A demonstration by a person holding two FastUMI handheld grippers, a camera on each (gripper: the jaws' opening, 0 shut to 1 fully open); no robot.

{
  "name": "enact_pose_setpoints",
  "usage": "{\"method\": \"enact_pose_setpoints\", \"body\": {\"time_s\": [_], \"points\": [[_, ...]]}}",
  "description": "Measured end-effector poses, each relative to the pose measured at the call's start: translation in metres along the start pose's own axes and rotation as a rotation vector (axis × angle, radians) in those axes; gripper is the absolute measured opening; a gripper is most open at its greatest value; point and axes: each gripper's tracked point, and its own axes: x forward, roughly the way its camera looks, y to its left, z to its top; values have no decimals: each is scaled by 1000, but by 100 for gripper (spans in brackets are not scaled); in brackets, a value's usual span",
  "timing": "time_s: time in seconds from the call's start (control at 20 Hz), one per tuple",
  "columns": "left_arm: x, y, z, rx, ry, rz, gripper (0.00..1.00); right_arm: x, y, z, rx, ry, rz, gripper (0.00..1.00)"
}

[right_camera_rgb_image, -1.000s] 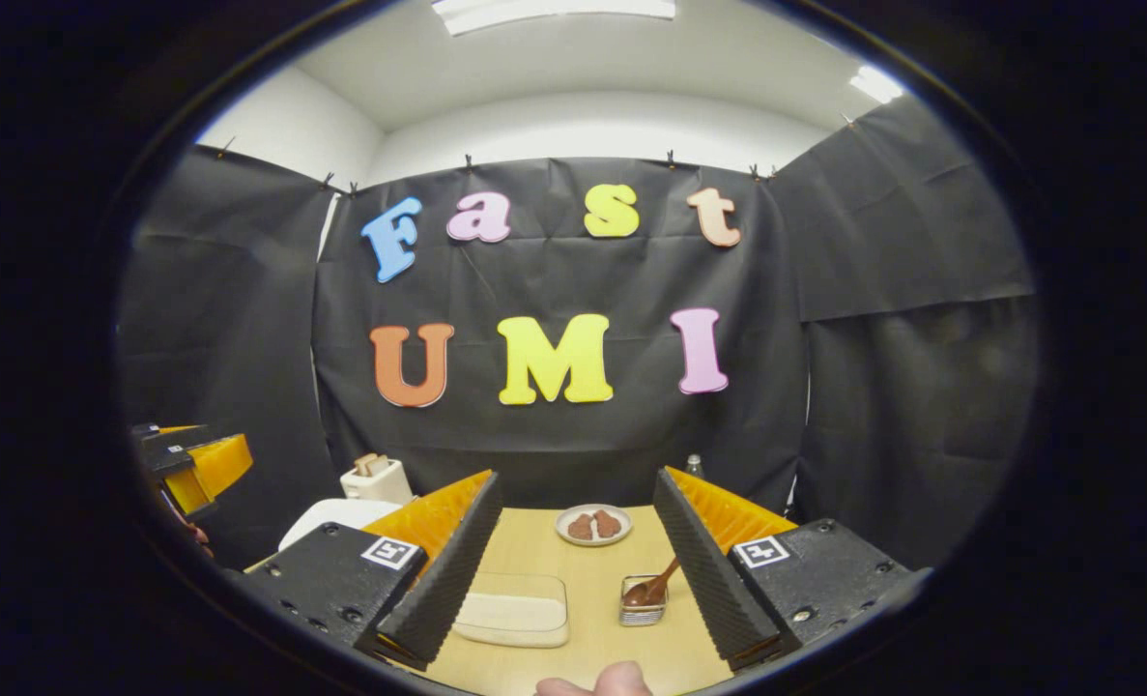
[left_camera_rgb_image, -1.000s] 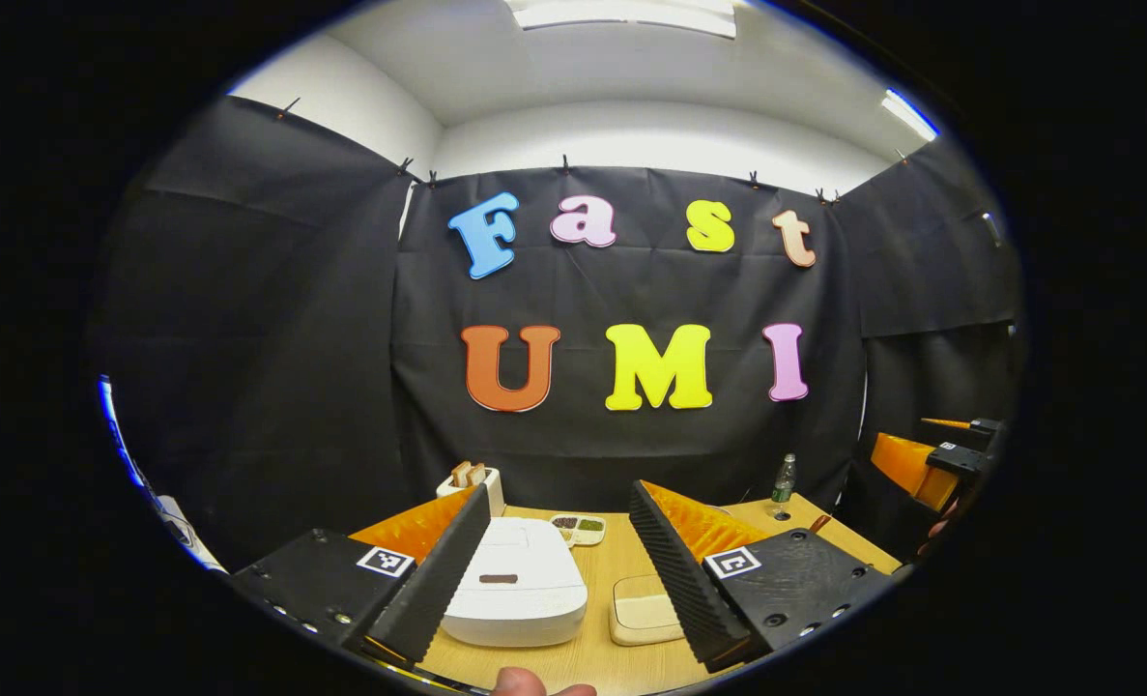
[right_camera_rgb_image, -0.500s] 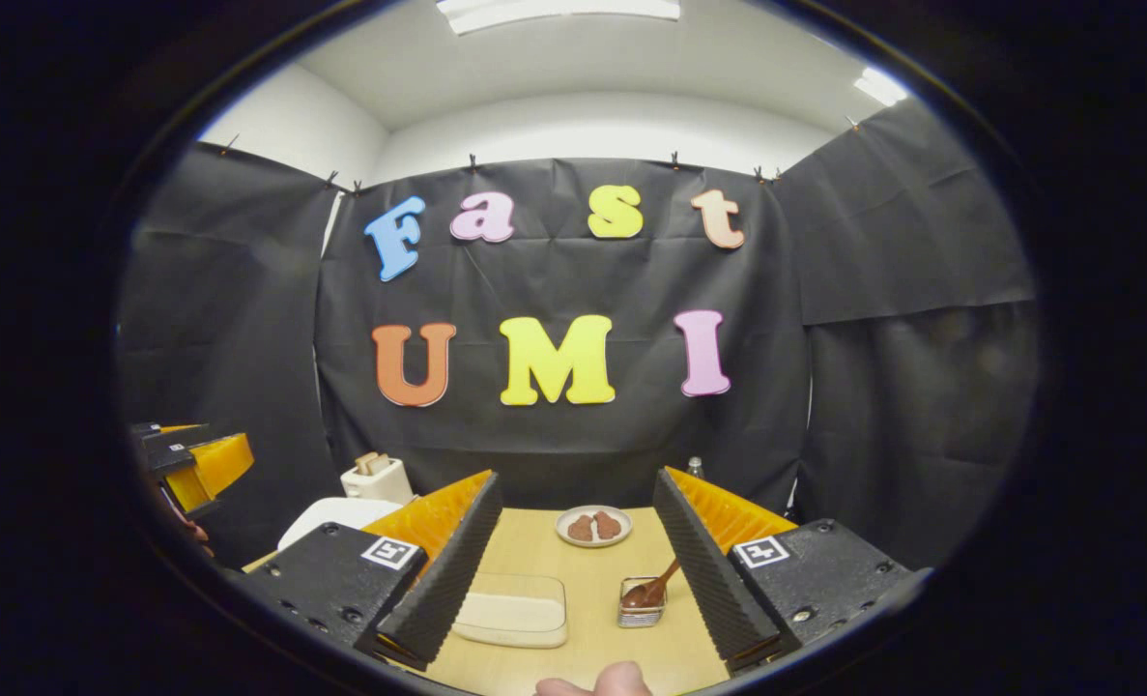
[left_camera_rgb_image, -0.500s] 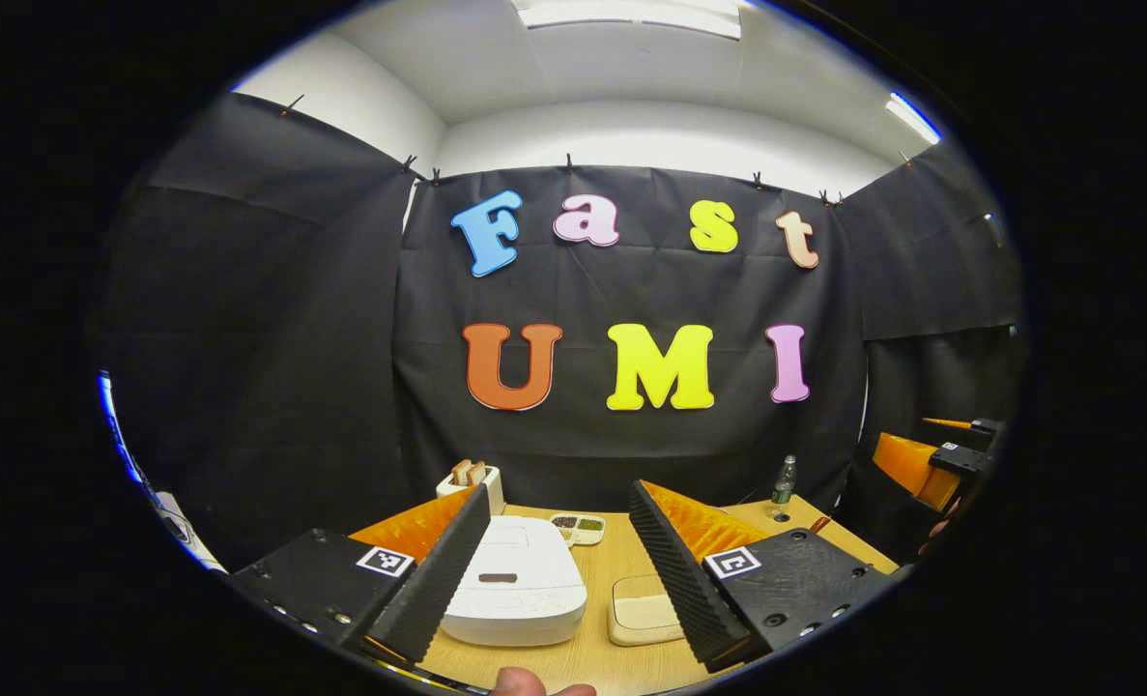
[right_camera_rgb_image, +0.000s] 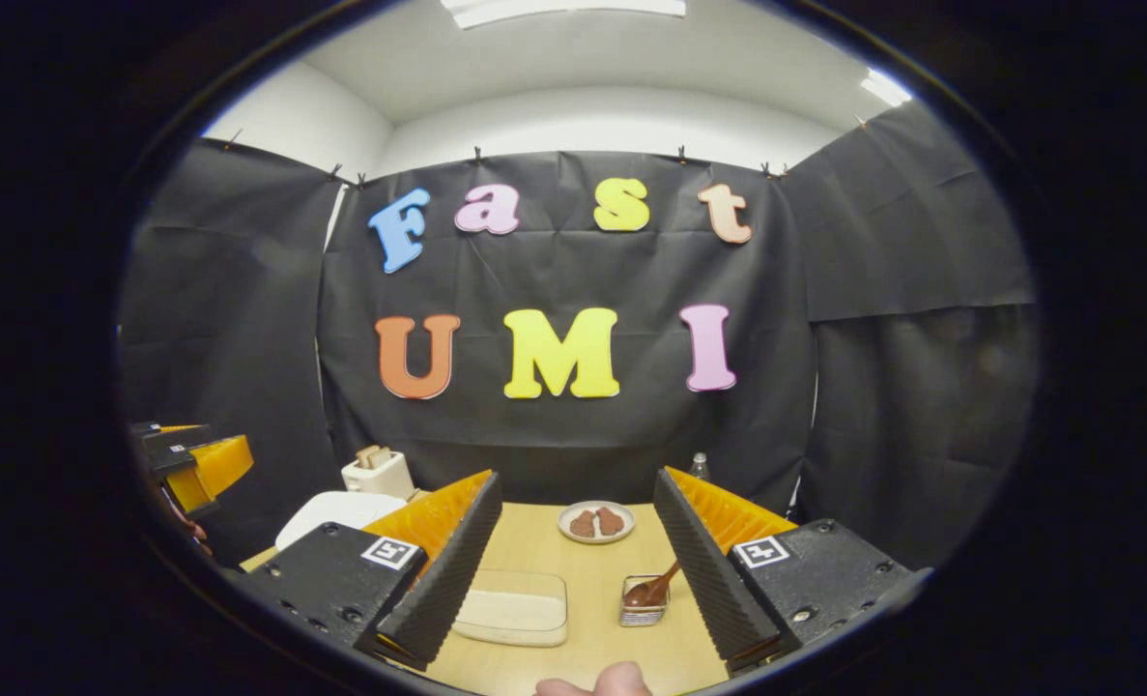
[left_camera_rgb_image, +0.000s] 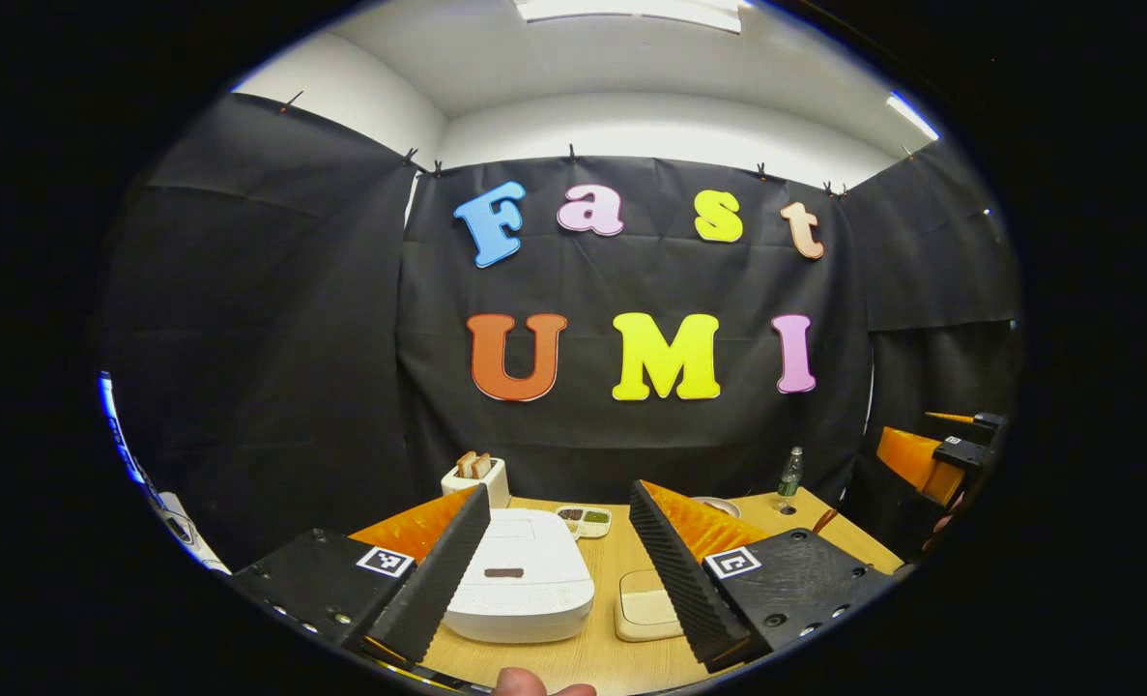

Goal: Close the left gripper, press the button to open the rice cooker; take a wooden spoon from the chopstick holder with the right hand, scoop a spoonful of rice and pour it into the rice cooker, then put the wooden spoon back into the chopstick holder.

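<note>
Both claws apart, empty; rice cooker [left_camera_rgb_image: 525, 580] lid down, toaster [left_camera_rgb_image: 476, 478] behind it

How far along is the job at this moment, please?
Nothing looks done yet. The rice cooker has its lid down, and the left gripper is open in front of it, not closed for the button press. The wooden spoon sits in its holder, and the right gripper is open and empty. Left: pressing the button, then scooping from the rice container, pouring, and returning the spoon.
</note>
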Motion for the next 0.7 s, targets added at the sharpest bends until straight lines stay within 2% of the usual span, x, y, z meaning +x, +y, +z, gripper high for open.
{"method": "enact_pose_setpoints", "body": {"time_s": [0.3,0.5,0.7], "points": [[8,8,-18,-8,73,27,94,20,-2,-5,-8,21,22,100],[23,6,-31,-7,129,15,94,40,-13,-11,-12,42,27,100],[41,14,-58,-38,240,40,94,64,-19,-21,1,79,48,100]]}}
